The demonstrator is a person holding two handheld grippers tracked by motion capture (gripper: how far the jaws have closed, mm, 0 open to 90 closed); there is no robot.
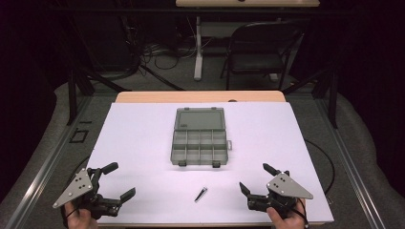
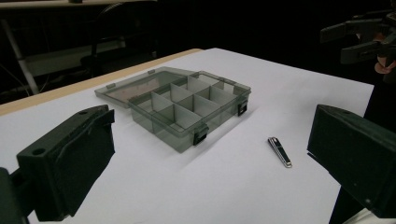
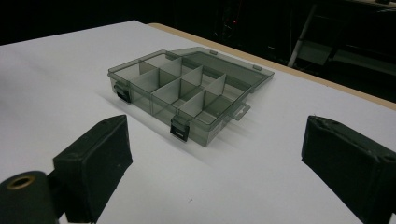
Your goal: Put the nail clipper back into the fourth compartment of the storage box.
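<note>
I am holding my left gripper (image 1: 114, 180) at the near left, its jaws gaping wide and gripping nothing. I am holding my right gripper (image 1: 254, 177) at the near right, jaws spread just as wide, both pointing forward and slightly inward.

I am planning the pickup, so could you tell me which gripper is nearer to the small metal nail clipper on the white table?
Right, though narrowly. The right gripper is open just right of the small metal nail clipper; the left gripper, also open, sits farther off to its left.
</note>
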